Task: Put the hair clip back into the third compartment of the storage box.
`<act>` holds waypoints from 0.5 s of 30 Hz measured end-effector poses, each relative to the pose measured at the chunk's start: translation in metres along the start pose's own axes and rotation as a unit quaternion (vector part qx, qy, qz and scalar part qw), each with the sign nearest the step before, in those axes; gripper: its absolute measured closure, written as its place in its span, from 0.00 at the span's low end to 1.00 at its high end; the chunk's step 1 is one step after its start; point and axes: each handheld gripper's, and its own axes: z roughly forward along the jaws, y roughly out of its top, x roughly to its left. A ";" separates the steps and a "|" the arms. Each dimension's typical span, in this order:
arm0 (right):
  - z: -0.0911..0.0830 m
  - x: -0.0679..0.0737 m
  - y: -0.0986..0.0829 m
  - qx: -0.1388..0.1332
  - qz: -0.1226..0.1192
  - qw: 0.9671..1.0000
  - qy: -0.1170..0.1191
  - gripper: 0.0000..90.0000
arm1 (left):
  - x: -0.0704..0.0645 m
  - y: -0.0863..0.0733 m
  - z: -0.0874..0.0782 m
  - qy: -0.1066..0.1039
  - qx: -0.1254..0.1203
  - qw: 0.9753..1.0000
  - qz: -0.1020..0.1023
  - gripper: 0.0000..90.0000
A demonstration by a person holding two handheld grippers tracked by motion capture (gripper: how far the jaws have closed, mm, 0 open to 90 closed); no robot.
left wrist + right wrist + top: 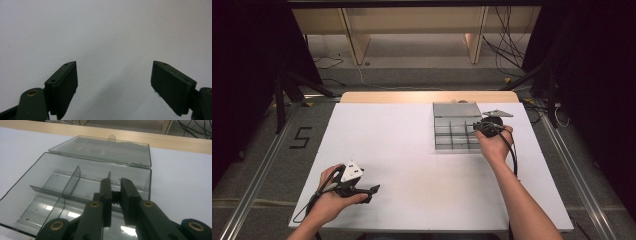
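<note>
Compartment box: clear plastic, lid flipped open and lying flat behind it, sits at about 1 o'clock on the white bench, near the far right corner. Dividers inside, cells look empty from what I can see.

Left to right:

Left hand-held gripper parked at 7 o'clock near the front edge, jaws spread wide, nothing between them. Its own view has bare bench under it. Well apart from the box, out of play for now.

Right hand-held gripper is at the box's right side, over the right-hand cells. Jaws pressed nearly together on a small dark part, looks like a spring or screw, too small to call.

Key relation: box lies directly ahead of and below the right gripper, long axis running left-right across the bench, 9 to 3 o'clock. Jaw tips point in over the right-hand cell by the hinge wall. Right hand is the near one by far.

My read: part is either going down into that cell or coming out of it.
</note>
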 end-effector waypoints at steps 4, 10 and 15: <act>0.005 -0.001 0.002 0.004 0.001 1.000 -0.001 0.90 | 0.000 0.000 0.000 -0.001 0.000 1.000 -0.001 0.24; 0.010 -0.002 0.004 0.013 -0.001 1.000 -0.006 0.90 | 0.000 0.000 0.000 0.000 0.000 1.000 0.000 0.24; 0.015 -0.003 0.007 0.016 0.002 1.000 -0.003 0.90 | 0.000 0.000 0.000 -0.001 0.000 1.000 -0.001 0.24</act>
